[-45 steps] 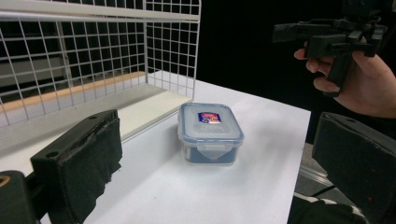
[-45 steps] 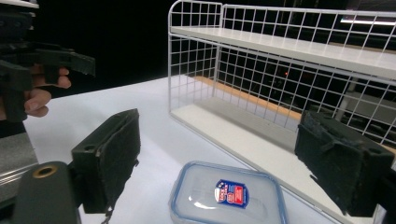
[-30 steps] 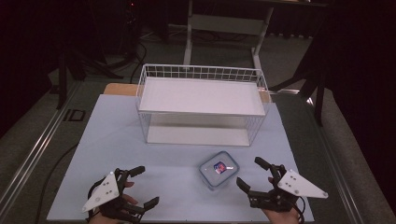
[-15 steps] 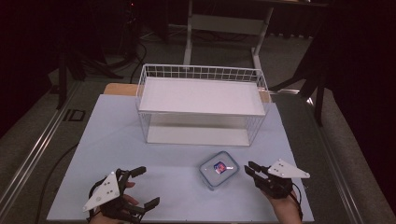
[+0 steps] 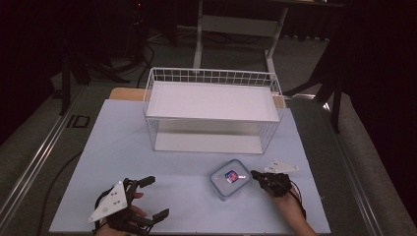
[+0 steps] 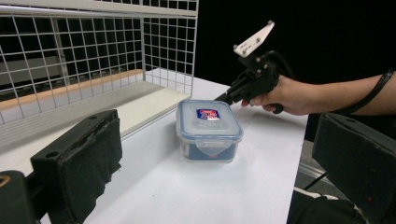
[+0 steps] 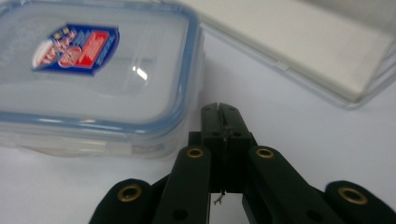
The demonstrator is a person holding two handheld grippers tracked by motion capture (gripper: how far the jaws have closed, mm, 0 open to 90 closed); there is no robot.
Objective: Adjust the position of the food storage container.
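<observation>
— What are you doing with that right tool (image 5: 259,177)?

— I've got its jaws pressed together, gripping nothing, with the tip just beside the right-hand side of the lidded plastic box (image 5: 230,179). In the right gripper view the closed tip sits right by the box's wall, below the blue rim of the lid; whether it actually touches, I can't tell. My guess is I'm about to nudge the box or work at its side latch.

— How would you do that well?

— Keep the tip low and square to the wall, so it pushes the body of the box instead of sliding up over the lid. Go slowly; the box looks light and could skid or turn on the smooth tabletop (image 5: 123,147). If I mean to lift it instead, I'd need to spread the jaws first.

— And your left tool (image 5: 147,196)?

— Jaws wide apart, holding nothing, near the front left corner of the tabletop, well apart from the box. It could come across to steady the far side if the box starts to turn.

— Where is the box on the tabletop?

— Toward the front edge, right of the middle, just in front of the white wire basket (image 5: 211,101), which stands toward the back edge. The box is outside the basket, lid on, label up.
</observation>
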